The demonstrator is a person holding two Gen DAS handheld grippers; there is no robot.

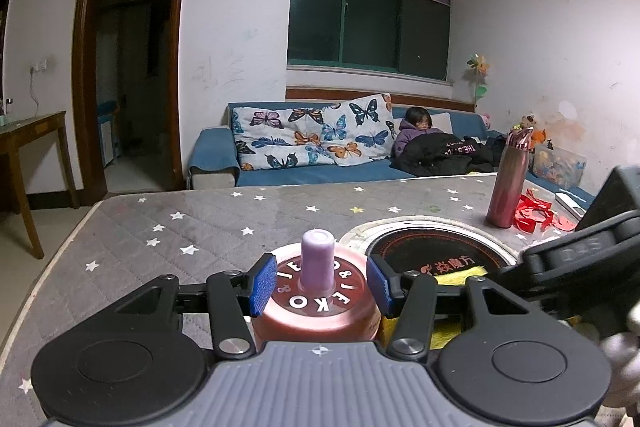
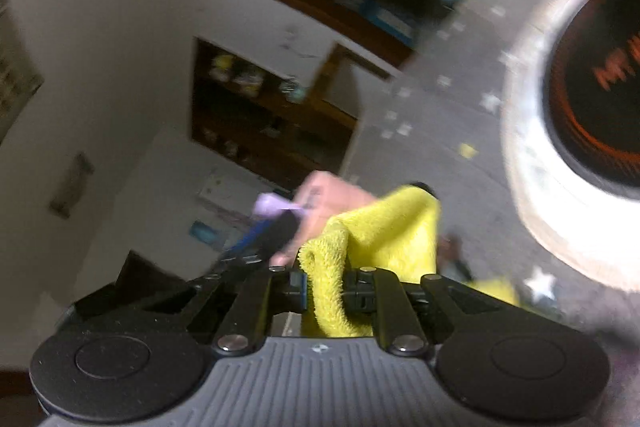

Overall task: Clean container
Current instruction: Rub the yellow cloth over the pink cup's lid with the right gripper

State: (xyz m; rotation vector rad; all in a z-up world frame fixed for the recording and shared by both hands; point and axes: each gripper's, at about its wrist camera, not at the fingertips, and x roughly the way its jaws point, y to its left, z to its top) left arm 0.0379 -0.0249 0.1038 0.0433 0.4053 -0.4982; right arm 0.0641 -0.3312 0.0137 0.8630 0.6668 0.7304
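Note:
My left gripper [image 1: 318,285] is shut on a pink container [image 1: 320,311] with white letters on its top and a lilac spout [image 1: 318,259]; the blue pads press its two sides. My right gripper [image 2: 325,289] is shut on a yellow cloth [image 2: 380,227]. The right wrist view is blurred and tilted; the cloth lies against the pink container [image 2: 332,195], next to the left gripper's blue fingers [image 2: 256,239]. In the left wrist view the cloth [image 1: 456,277] shows just right of the container, under the right gripper's black frame [image 1: 568,259].
A grey star-patterned table cover [image 1: 200,227] carries a round black heater plate with a silver rim [image 1: 432,255], a pink bottle [image 1: 508,195] and red scraps [image 1: 536,217]. A blue sofa with a seated child [image 1: 418,131] lies behind. A wooden side table [image 1: 24,143] stands left.

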